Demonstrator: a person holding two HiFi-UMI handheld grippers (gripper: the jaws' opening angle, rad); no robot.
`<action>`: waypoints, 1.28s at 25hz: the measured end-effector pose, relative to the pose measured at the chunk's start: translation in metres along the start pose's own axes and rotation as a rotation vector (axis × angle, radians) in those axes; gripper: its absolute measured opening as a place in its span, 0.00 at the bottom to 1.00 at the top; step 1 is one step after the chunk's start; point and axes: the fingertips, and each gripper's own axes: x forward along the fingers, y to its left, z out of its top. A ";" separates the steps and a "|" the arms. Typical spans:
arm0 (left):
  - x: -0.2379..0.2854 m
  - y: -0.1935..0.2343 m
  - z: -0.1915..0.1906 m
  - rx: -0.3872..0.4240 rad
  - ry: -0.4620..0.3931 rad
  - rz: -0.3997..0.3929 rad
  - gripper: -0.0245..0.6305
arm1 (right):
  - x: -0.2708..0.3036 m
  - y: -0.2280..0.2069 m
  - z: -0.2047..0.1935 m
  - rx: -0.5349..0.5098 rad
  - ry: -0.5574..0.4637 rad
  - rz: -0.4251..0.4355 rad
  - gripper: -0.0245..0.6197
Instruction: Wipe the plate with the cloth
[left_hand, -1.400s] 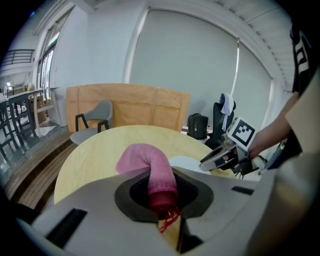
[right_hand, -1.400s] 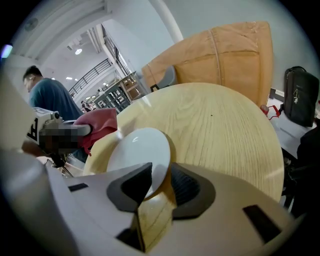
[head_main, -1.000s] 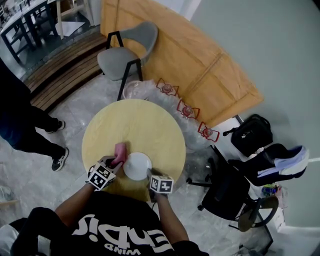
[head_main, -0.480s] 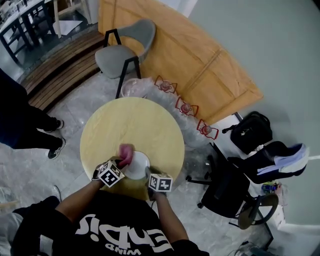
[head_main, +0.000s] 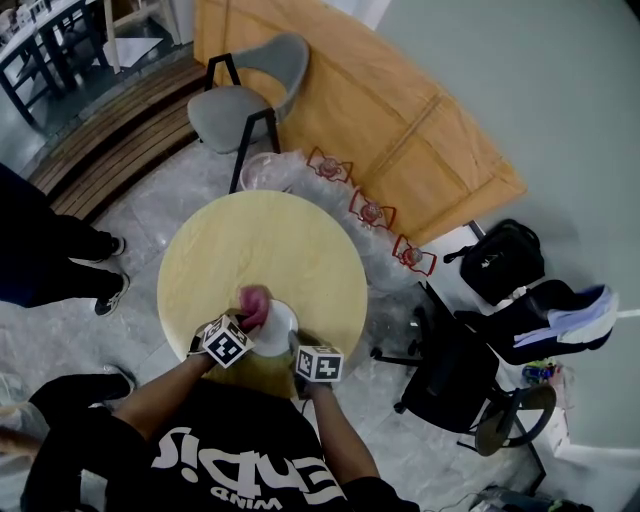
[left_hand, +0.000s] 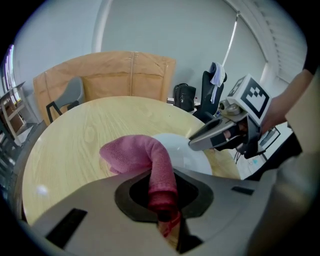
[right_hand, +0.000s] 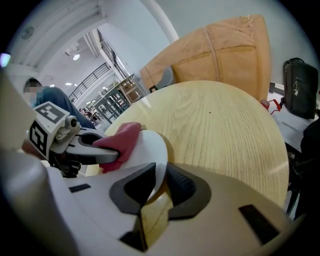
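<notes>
A white plate (head_main: 278, 330) lies near the front edge of the round yellow table (head_main: 250, 250). My right gripper (head_main: 297, 346) is shut on the plate's near right rim. In the right gripper view the rim of the plate (right_hand: 150, 150) runs between the two pads of that gripper (right_hand: 157, 187). My left gripper (head_main: 245, 322) is shut on a pink cloth (head_main: 253, 300). The cloth (left_hand: 145, 157) bulges out of the jaws of the left gripper (left_hand: 164, 205) and rests on the left edge of the plate (left_hand: 192, 157).
A grey chair (head_main: 240, 100) stands beyond the table. A big tan board (head_main: 390, 120) leans behind it. A black office chair (head_main: 450, 385) and a black bag (head_main: 500, 262) are at the right. A person's legs (head_main: 60, 270) stand at the left.
My left gripper has carried the pink cloth right and down, from beside the plate onto its left edge. The right gripper and the plate have kept still.
</notes>
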 end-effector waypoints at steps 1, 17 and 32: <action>0.002 -0.001 0.001 0.000 0.007 -0.003 0.12 | 0.000 0.000 0.000 -0.002 0.001 0.001 0.17; 0.015 -0.008 0.013 -0.041 0.065 -0.032 0.12 | 0.000 -0.001 -0.001 0.013 -0.010 0.004 0.17; 0.030 -0.042 0.026 -0.026 0.055 -0.131 0.12 | -0.001 0.001 0.002 0.034 -0.025 -0.015 0.17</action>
